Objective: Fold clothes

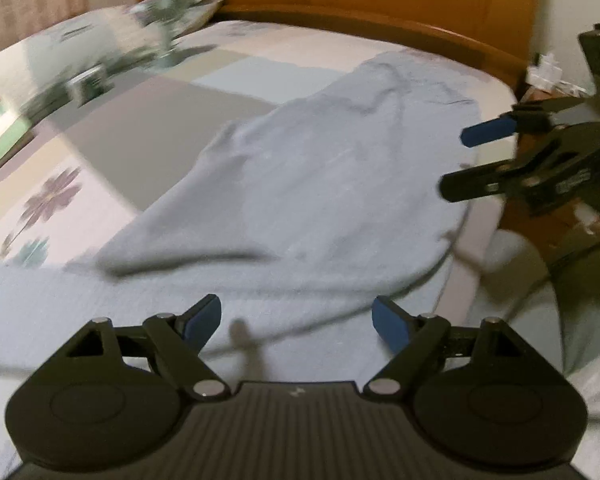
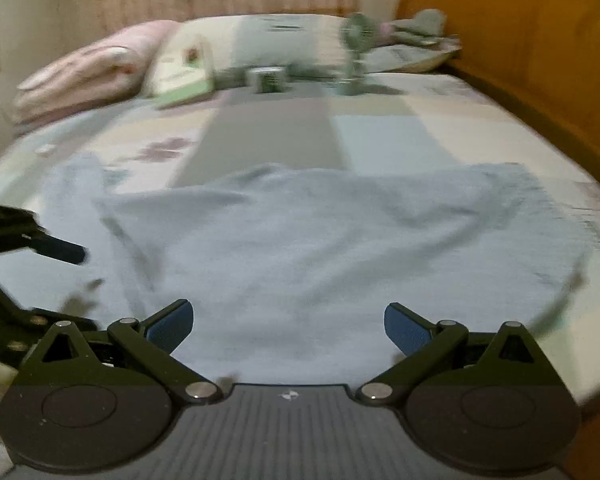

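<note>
Light-blue garment [image 2: 320, 248] lies spread on the bedspread [image 2: 268, 128]; with left gripper [image 1: 296, 320] and right gripper [image 2: 288, 324] spread apart and empty, its six-o'clock hem is best pinched evenly.

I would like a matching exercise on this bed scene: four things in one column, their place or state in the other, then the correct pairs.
1. pale blue knitted garment
2. small green fan
3. folded pink blanket
4. right gripper

A. stands upright near the orange wooden headboard
B. open, nothing between its fingers
C. lies spread on the patchwork bedspread
D. lies at the far left of the bed

Pairs: 1-C, 2-A, 3-D, 4-B
</note>
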{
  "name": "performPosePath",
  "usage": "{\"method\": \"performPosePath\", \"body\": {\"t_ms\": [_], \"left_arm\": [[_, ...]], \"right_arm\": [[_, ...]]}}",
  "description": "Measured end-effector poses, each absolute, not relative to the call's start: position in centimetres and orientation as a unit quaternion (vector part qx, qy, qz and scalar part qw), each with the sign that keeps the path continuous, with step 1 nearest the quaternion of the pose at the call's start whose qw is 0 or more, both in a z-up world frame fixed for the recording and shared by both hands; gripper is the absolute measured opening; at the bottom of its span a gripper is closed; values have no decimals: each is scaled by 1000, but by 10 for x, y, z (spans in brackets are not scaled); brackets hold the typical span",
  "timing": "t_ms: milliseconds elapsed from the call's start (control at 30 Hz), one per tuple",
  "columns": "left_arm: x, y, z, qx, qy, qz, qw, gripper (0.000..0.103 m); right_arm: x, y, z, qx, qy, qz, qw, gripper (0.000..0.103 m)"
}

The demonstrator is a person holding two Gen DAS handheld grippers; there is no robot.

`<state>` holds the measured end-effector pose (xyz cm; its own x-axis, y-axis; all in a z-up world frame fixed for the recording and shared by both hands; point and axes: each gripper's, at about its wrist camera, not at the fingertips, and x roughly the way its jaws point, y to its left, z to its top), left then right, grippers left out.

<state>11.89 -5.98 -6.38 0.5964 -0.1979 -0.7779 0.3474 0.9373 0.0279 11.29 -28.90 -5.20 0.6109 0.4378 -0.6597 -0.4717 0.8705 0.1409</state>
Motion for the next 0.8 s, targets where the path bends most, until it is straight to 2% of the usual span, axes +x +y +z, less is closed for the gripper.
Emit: {"method": "performPosePath", "body": {"t_ms": [267,800], "left_arm": [[98,-3,-77,59,430,-76,898,83],[111,58,-94,23,453,-71,888,83]], "right_arm": [[117,-248,-55,100,392,396,824,103],[167,-155,-79,107,461,475,741,103]]}}
